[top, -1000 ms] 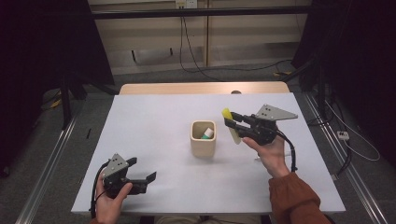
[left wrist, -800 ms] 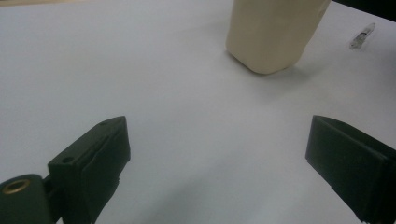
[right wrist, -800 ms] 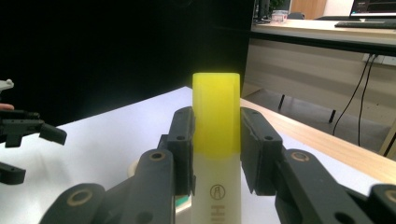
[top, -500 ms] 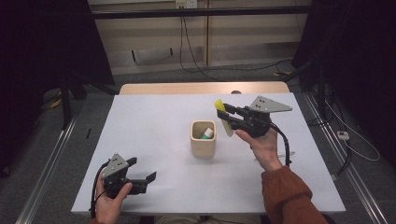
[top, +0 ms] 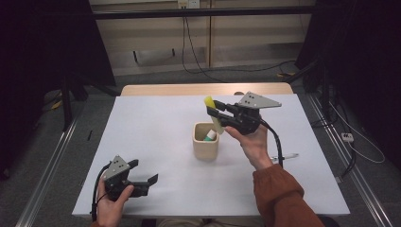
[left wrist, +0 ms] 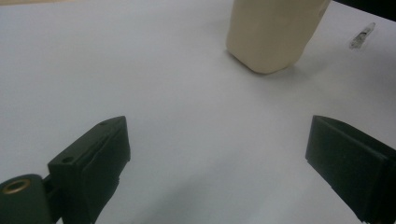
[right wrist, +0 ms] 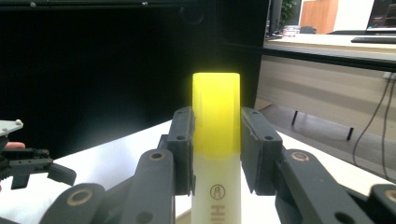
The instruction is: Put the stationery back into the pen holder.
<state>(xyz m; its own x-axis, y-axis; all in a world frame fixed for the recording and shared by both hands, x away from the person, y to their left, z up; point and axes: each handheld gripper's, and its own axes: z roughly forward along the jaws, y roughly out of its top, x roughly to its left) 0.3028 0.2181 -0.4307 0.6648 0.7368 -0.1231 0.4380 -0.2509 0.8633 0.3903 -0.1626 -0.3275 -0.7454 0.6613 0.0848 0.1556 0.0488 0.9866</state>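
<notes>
My right gripper (top: 214, 111) is shut on a highlighter (top: 211, 109) with a yellow cap and a pale body. It holds the highlighter tilted, just above the far right rim of a beige cup (top: 205, 144) in the middle of the white table. In the right gripper view the highlighter (right wrist: 216, 116) stands upright, pinched between the two jaws at the cap's lower edge. A white and green item (top: 210, 136) sits inside the cup. My left gripper (top: 144, 182) rests open at the table's front left, and its jaws (left wrist: 217, 149) stand wide apart, facing the cup (left wrist: 275, 32).
A pen (top: 284, 156) lies on the table (top: 156, 127) to the right of the cup, also seen as a pen (left wrist: 362, 36) in the left gripper view. Cables and dark stands surround the table on the floor.
My right gripper has carried the highlighter left and slightly up, from beside the cup to over its rim. The left gripper has stayed put.
</notes>
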